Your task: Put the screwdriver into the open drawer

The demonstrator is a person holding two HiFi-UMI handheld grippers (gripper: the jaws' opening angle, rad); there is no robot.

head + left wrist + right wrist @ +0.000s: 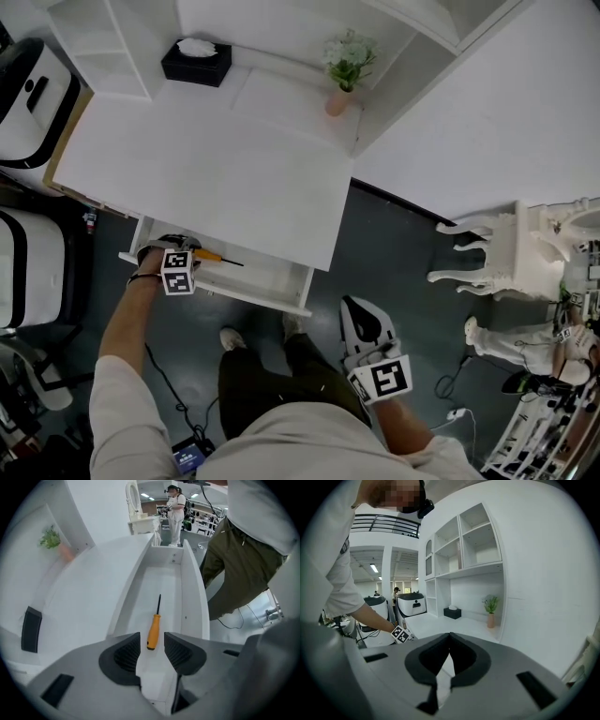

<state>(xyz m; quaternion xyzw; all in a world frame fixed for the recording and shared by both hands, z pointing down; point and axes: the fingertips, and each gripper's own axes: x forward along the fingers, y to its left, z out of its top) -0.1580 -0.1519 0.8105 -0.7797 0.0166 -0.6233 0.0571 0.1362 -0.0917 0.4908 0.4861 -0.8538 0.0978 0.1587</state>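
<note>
Closest to the person's body, the right gripper (449, 639) hangs in the air with its jaws pressed together on nothing. Beyond it, the person's two shoes (232, 337) stand just before the front edge of the one open drawer (193, 592). The left gripper (152, 639) points steeply down over the drawer's left end, jaws spread wide and pinching nothing. It hangs above the handle end of the single screwdriver (155, 622), apart from it. The screwdriver lies flat on the drawer floor, its long axis along the drawer's length. Its orange handle is toward the left end and its dark shaft points toward the right end. Farther off is the white desk top (206, 159). One black tissue box (196, 62) sits at its back edge and one potted plant (345, 70) at its back right corner.
</note>
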